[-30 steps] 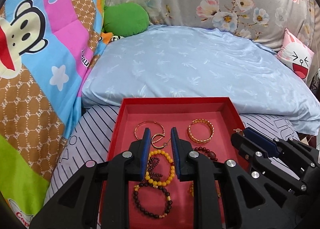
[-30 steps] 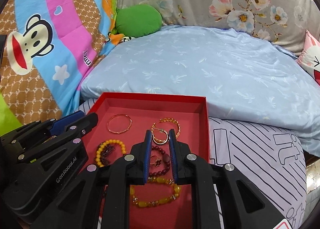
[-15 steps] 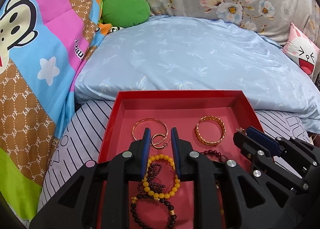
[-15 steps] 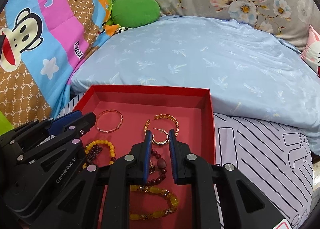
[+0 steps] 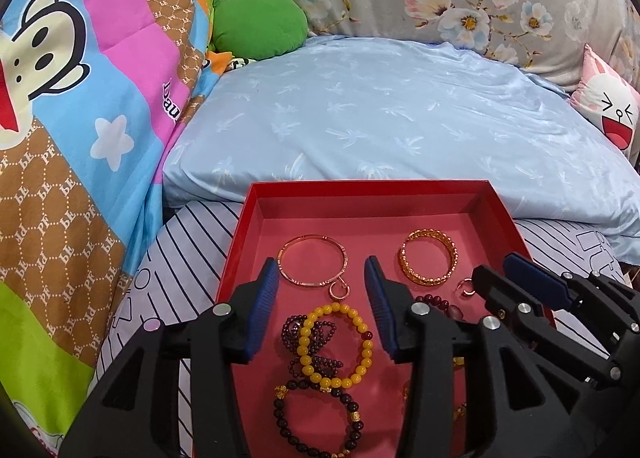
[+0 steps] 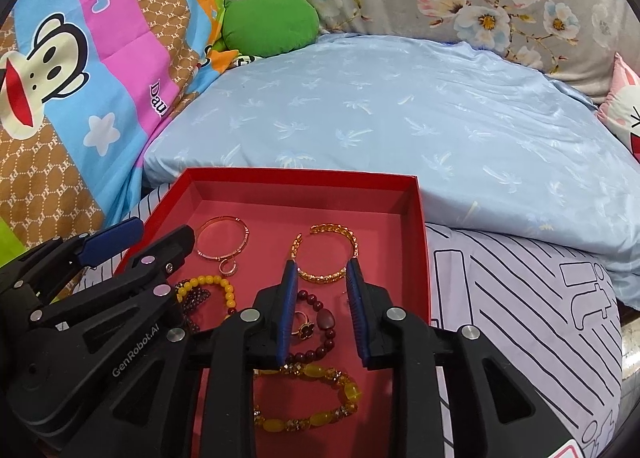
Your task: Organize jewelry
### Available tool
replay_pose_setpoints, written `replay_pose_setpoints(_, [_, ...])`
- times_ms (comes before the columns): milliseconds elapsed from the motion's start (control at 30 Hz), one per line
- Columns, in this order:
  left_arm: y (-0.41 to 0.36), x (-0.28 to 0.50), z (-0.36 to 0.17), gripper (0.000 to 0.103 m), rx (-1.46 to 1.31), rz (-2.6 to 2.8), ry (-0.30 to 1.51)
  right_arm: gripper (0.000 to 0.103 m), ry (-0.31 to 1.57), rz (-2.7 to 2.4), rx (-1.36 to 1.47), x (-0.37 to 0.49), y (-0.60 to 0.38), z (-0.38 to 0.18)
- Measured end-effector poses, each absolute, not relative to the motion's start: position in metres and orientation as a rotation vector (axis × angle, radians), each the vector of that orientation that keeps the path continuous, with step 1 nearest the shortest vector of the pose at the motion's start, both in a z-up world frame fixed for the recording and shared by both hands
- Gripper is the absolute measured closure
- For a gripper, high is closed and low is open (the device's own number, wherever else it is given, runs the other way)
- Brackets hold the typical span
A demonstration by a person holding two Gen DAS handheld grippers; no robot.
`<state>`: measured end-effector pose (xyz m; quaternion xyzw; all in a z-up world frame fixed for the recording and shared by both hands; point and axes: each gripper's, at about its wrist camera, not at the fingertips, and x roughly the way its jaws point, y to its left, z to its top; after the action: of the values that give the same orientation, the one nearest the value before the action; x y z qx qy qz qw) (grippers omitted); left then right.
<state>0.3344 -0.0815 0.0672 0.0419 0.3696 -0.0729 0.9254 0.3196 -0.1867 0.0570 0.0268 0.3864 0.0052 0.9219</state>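
A red box (image 5: 368, 188) (image 6: 304, 174) lies on the bed with jewelry inside. My left gripper (image 5: 321, 270) (image 6: 148, 242) hovers over its left half, jaws opening, nothing between the pads. Below it lie a thin gold bangle (image 5: 312, 244) (image 6: 244, 244), a small hoop earring (image 5: 339, 292) (image 6: 228, 267) and a yellow bead bracelet (image 5: 362, 328). My right gripper (image 6: 321, 268) (image 5: 494, 270) hangs over the right half, jaws opening and empty, above a gold chain bracelet (image 6: 320, 278) (image 5: 429, 280), a red bead bracelet (image 6: 320, 342) and an amber bracelet (image 6: 308, 422). A second small hoop (image 5: 466, 287) lies by its tips.
A pale blue pillow (image 5: 380, 110) rises right behind the box. A cartoon quilt (image 5: 80, 98) stands on the left, with a green cushion (image 5: 260, 26) at the back and a pink cushion (image 5: 612, 110) far right. Striped bedding (image 6: 520, 298) surrounds the box.
Both grippers' jaws have widened. The hoop earring seen between each pair of tips earlier now lies on the box floor. Neither hand has shifted much.
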Motion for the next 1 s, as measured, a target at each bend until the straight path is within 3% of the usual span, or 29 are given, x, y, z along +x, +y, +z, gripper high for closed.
replay_pose_setpoints(900, [-0.060, 0.226, 0.080, 0.061, 0.083, -0.144, 0.759, 0.070, 0.772, -0.016, 0.035, 0.203, -0.166, 0.073])
replay_pose_setpoints(1000, [-0.059, 0.216, 0.078, 0.061, 0.085, -0.145, 0.764, 0.066, 0.774, -0.032, 0.025, 0.191, -0.165, 0.070])
